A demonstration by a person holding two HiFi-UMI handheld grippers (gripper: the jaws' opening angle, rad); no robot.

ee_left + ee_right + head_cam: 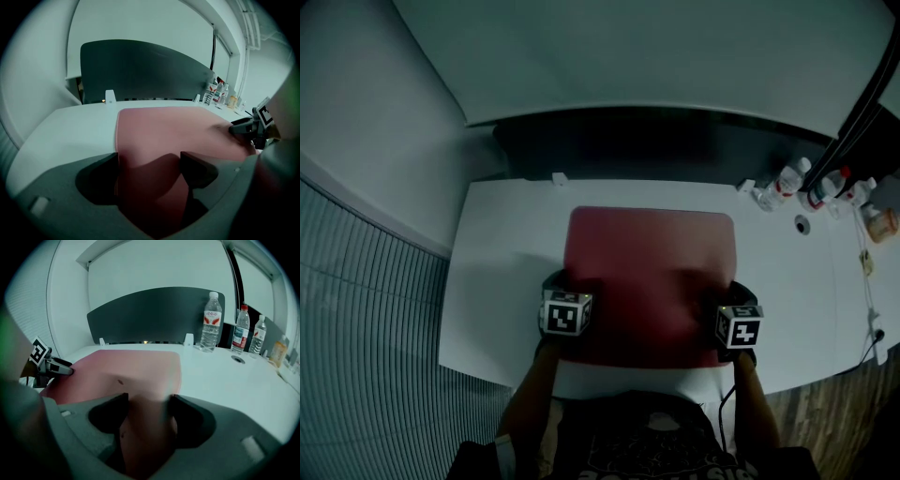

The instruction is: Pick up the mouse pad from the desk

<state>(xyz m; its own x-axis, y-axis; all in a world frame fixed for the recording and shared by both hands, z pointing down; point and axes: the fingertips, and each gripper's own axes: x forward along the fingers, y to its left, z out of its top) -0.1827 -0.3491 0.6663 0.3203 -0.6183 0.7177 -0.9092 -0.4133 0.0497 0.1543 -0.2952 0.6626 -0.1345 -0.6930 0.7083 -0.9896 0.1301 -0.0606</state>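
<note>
Water bottles (pixel 212 320) upright at far right, dark divider panel (pixel 150 317) behind, round grommet (pixel 802 224) near bottles, wood floor (pixel 834 422).

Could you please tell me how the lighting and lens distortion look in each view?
Head view: dim, bluish, with the desk edges bowed by the lens. Left gripper view: black vignetted corners, and a dark shadow on the mouse pad between the fingers. Right gripper view: same vignette, near fingers dark and soft, the water bottles fairly crisp.
</note>
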